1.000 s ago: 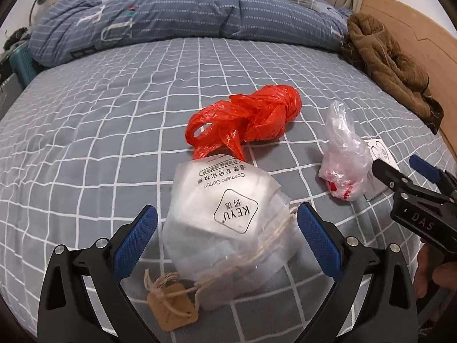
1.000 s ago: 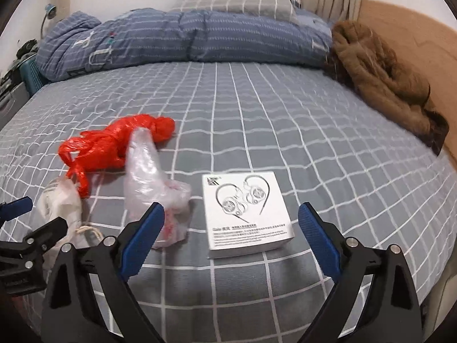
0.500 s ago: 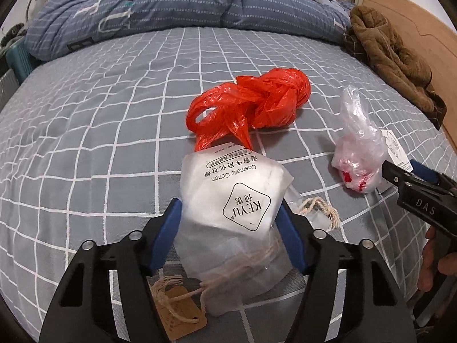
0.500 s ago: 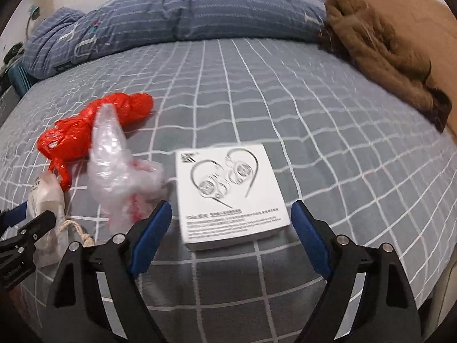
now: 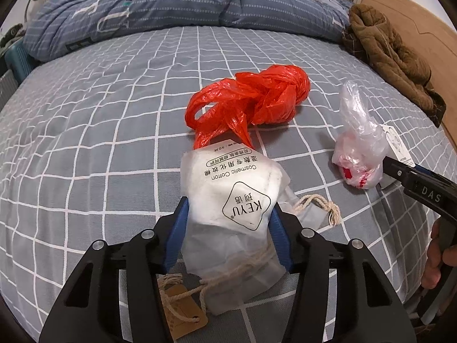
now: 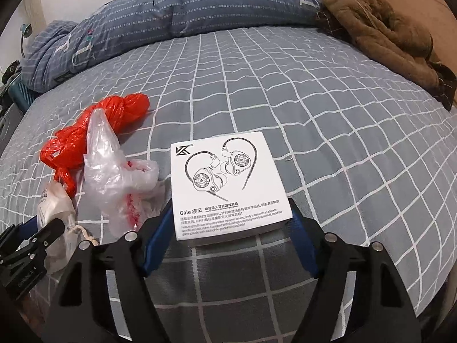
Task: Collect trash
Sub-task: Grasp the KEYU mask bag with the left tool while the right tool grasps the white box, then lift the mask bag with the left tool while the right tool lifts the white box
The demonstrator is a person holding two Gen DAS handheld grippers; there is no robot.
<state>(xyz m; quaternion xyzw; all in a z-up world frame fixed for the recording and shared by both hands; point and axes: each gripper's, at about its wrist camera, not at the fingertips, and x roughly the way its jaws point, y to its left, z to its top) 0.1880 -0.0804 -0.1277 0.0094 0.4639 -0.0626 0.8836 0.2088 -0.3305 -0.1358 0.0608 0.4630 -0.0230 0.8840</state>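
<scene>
My left gripper [image 5: 228, 205] is closing, and its blue pads press both sides of a white "Cosmetic Cotton" drawstring bag [image 5: 228, 177] on the bed. Behind the bag lies a knotted red plastic bag [image 5: 257, 100]. A clear crumpled bag with red print [image 5: 360, 148] lies to the right. My right gripper [image 6: 232, 205] is closing around a white earphone box [image 6: 225, 177]. Its pads touch the box's left and right near edges. In the right wrist view the red bag [image 6: 94, 131] and clear bag [image 6: 114, 171] lie left of the box.
Everything rests on a grey checked bedsheet [image 5: 100, 143]. A folded blue quilt [image 5: 171, 8] lies across the far end. A brown jacket [image 5: 391, 54] is heaped by the wooden side board [image 5: 414, 23] at the right. A hand [image 5: 437, 257] holds the right gripper's handle.
The left jaws closed from wide apart onto the cotton bag, which now bulges between them. The right gripper moved in over the box and its jaws narrowed to the box's sides.
</scene>
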